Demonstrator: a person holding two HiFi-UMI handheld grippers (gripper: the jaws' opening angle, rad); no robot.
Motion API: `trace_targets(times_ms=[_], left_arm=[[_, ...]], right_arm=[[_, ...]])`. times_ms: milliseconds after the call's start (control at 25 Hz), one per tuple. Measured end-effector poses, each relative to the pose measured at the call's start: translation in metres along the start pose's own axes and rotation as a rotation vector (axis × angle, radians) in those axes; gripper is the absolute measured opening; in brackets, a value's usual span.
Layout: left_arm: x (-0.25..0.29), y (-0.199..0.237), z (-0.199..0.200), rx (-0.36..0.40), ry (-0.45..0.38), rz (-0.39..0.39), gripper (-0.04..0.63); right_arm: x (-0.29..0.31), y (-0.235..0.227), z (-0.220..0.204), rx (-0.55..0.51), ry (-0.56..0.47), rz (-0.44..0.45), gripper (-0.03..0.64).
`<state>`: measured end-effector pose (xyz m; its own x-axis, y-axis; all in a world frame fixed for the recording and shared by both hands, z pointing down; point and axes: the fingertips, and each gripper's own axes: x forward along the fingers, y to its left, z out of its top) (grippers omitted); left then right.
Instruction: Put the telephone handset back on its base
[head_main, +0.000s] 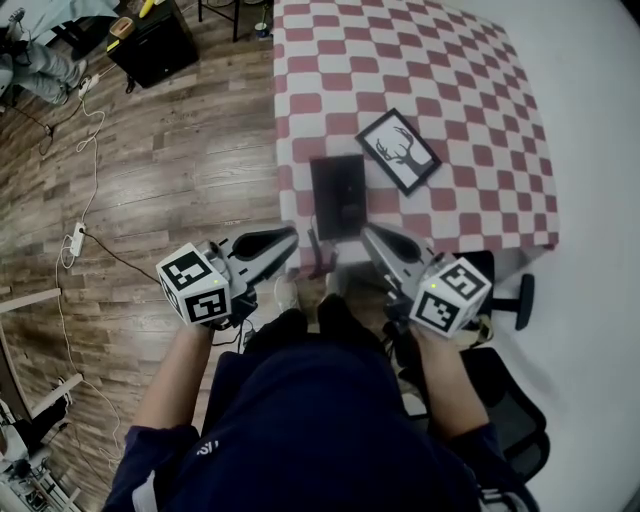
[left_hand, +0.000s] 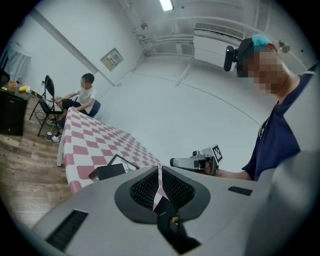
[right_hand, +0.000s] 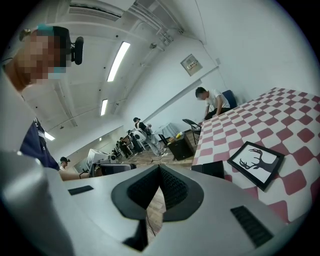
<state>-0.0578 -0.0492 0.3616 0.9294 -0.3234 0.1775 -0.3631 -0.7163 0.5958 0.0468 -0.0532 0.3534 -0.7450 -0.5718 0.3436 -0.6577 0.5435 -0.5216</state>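
A black telephone (head_main: 338, 195) lies at the near edge of the red-and-white checkered table (head_main: 450, 90). I cannot tell its handset apart from its base. It shows as a dark box in the left gripper view (left_hand: 106, 171) and in the right gripper view (right_hand: 210, 169). My left gripper (head_main: 292, 238) hovers just off the table's near edge, left of the phone, and its jaws are together with nothing between them (left_hand: 160, 170). To the phone's right, the right gripper (head_main: 368, 234) is held at the same edge, its tips meeting on nothing (right_hand: 159, 168).
A framed deer picture (head_main: 398, 150) lies on the cloth just right of the phone. A black office chair (head_main: 510, 290) stands at my right. On the wooden floor to the left are cables with a power strip (head_main: 77, 240) and a black cabinet (head_main: 152, 42). A person (left_hand: 82, 97) sits at the table's far end.
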Motion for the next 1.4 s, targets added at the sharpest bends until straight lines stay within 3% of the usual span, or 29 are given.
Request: trace_targets(times_ms=[600, 1400], left_arm=[[-0.018, -0.033, 0.014, 0.067, -0.056, 0.015, 0.046], [0.0, -0.037, 0.015, 0.075, -0.045, 0.022, 0.046]], right_arm=[[-0.009, 0.043, 0.003, -0.093, -0.027, 0.036, 0.015], [-0.008, 0.04, 0.002, -0.12, 0.014, 0.074, 0.015]])
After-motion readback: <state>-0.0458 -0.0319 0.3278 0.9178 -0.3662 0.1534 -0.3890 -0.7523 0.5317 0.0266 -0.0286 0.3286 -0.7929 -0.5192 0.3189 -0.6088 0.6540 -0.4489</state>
